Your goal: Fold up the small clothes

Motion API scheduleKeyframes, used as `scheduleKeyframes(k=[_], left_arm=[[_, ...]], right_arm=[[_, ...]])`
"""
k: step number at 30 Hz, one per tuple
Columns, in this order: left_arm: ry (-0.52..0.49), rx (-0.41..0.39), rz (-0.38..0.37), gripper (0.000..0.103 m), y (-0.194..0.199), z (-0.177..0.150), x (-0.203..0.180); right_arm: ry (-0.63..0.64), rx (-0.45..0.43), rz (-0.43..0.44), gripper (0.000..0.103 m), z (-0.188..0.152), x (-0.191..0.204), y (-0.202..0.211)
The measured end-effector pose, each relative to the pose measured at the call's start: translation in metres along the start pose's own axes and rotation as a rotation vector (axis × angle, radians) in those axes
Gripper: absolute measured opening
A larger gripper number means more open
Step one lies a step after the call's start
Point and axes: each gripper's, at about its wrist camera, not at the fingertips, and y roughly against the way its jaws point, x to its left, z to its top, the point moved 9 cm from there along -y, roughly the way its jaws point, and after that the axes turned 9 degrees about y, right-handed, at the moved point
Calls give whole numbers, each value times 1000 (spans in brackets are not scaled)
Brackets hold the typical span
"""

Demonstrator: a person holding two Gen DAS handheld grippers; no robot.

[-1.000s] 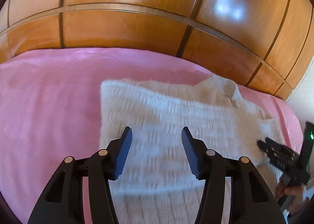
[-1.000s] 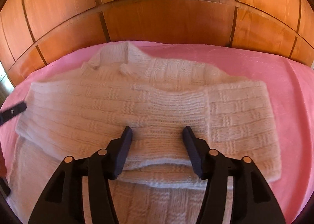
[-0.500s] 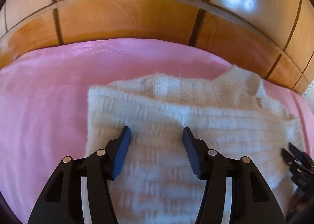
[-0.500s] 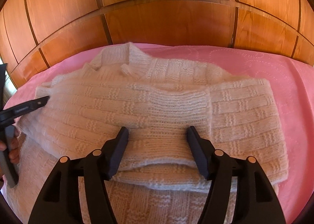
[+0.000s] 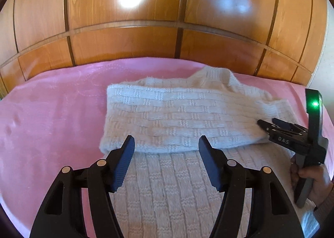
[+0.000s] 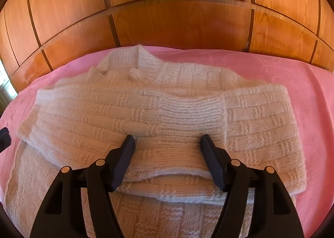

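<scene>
A white knitted sweater (image 5: 179,112) lies flat on the pink bedspread (image 5: 52,117), collar at the far side. Both sleeves are folded across its chest. My left gripper (image 5: 166,144) hovers over the near edge of the folded sleeve band, its jaws opening with nothing pinched between them. My right gripper (image 6: 167,142) hangs over the sleeve cuff (image 6: 187,110) of the sweater (image 6: 261,129), jaws also opening, pads apart from the knit. The right gripper (image 5: 269,126) shows in the left wrist view at the sweater's right edge, held by a hand (image 5: 313,177).
Glossy wooden panels (image 5: 129,39) rise right behind the bed's far edge. Bare pink bedspread (image 6: 302,83) spreads to the right of the sweater in the right wrist view. The left gripper's dark tip (image 6: 4,137) peeks in at that view's left border.
The left gripper has drawn back from the sweater, so the whole folded sleeve band now shows. Both grippers' jaws stand a little wider. The right gripper has stayed over the cuff.
</scene>
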Motion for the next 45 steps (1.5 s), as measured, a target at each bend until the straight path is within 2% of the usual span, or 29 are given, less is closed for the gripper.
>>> scheduleKeyframes(k=[7,12,17,19,20,22,27,28,29,30,35,40,43,45], left_arm=[[-13,-11,1,63,-2,3,-2],[-7,15,9,63,-21,4,3],[-2,61,38,63,-51,0,14],[19,104,55,63,-69,-6,22],[38,129,48,67,-76,-9,26],[66,123,28,68,-79,-8,29],[82,111,5,69,-56,-11,33],[90,111,4,69,-49,-15,37],[98,112,4,69,-42,-18,40],[111,115,-1,69,-34,-23,44],[133,122,-13,69,8,-50,73],[169,180,-66,69,44,-94,93],[183,215,-104,66,58,-116,92],[180,231,-127,64,72,-133,89]], right_arm=[[2,2,-3,67,1,1,0],[-3,0,2,67,0,1,-1],[-7,0,4,68,0,1,-1],[-8,0,3,68,0,1,-1],[-7,0,2,69,0,0,-1],[-6,2,0,69,-1,0,0],[10,12,-15,71,1,2,1],[19,15,-18,82,1,3,3],[31,20,-23,97,2,5,5],[47,25,-36,100,1,7,10],[47,20,-41,100,-13,2,41],[-47,47,-45,100,-54,-33,82],[-138,91,17,98,-91,-50,103],[-207,128,94,87,-122,-52,119]])
